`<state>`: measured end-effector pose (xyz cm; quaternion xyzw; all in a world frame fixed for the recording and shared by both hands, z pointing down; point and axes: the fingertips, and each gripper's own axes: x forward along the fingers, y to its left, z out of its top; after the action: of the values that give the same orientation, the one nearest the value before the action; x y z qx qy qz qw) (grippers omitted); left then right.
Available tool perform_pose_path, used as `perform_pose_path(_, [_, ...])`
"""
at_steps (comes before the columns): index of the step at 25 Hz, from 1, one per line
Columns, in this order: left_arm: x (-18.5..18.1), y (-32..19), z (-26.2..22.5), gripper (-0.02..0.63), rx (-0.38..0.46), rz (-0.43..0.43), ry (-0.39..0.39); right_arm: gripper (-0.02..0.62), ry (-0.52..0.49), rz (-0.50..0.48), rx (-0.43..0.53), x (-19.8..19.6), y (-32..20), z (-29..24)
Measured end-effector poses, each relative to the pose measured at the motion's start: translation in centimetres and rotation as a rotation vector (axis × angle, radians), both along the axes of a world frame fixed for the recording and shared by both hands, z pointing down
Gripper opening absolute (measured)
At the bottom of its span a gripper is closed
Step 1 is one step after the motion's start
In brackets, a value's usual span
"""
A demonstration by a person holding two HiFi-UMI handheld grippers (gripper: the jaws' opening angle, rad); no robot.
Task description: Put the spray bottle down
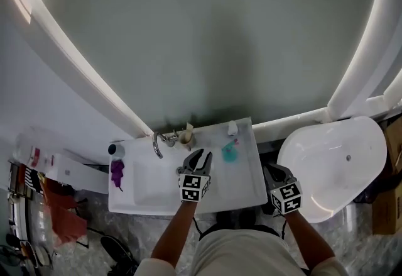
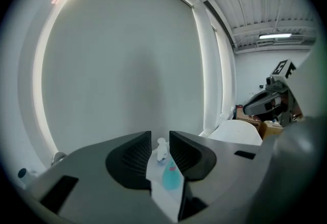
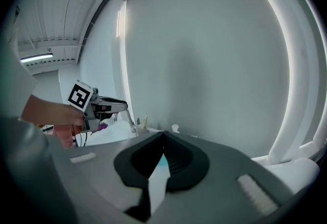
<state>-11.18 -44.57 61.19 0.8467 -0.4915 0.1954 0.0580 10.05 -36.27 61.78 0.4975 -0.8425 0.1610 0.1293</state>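
Head view: left claw (image 1: pixel 201 156) hangs over the white counter (image 1: pixel 248 188), above the right rim of the basin (image 1: pixel 147 183). Jaws are part open with nothing between them. The spray bottle (image 1: pixel 230 153), teal, is down on the counter just right of the claw tips, apart from them. I can't tell if it stands or lies. A small white object (image 1: pixel 232 127) sits beyond the bottle, and the faucet (image 1: pixel 157 143) is left of the claw. Right claw (image 1: pixel 272 171) is off the counter's right edge, between the counter and the tub (image 1: pixel 333 161), well right of the bottle.

Left gripper view: jaws stand partway apart. The bottle (image 2: pixel 171 177) shows through the gap, past the tips and lower, with no pad on it. So this claw is empty and the bottle is released.

Right gripper view: right claw (image 3: pixel 163 135) has its tips meeting and grips nothing. A teal sliver of the bottle (image 3: pixel 161 163) shows below the tips, farther off. The left claw (image 3: pixel 99 106) is up and to the left, in front of the faucet (image 3: pixel 131 122).

Risks, as a judgement: the task looks about done, and the main hazard is the left claw's nearness to the bottle.
- A swing to the right on the way out could clip the bottle, tip it, or push it against the white object.
- A push to the left could roll it into the basin.
- The right claw coming in over the counter edge could also bump it from the right.
- Pulling straight back and up looks like the safest way out.
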Motion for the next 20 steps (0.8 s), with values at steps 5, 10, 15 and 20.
perform_pose_path(5, [-0.7,3.7,-2.2,0.054,0.03,-0.065,0.06,0.011,-0.007,-0.055,0.011,0.5,-0.5,-0.8])
perform_pose_path(10, [-2.2,7.3,-2.8,0.041,0.028,-0.117,0.081,0.011,-0.008,-0.11,0.031,-1.0,-0.1,-1.4])
perform_pose_path(15, [-4.1,9.9,-3.6,0.034,0.034,-0.158,0.112,0.011,-0.012,-0.138,0.066,-2.3,0.4,-2.6])
perform_pose_path(20, [-5.5,11.6,-4.8,0.034,0.018,-0.157,0.131,0.011,-0.012,-0.123,0.096,-3.0,1.2,-3.7])
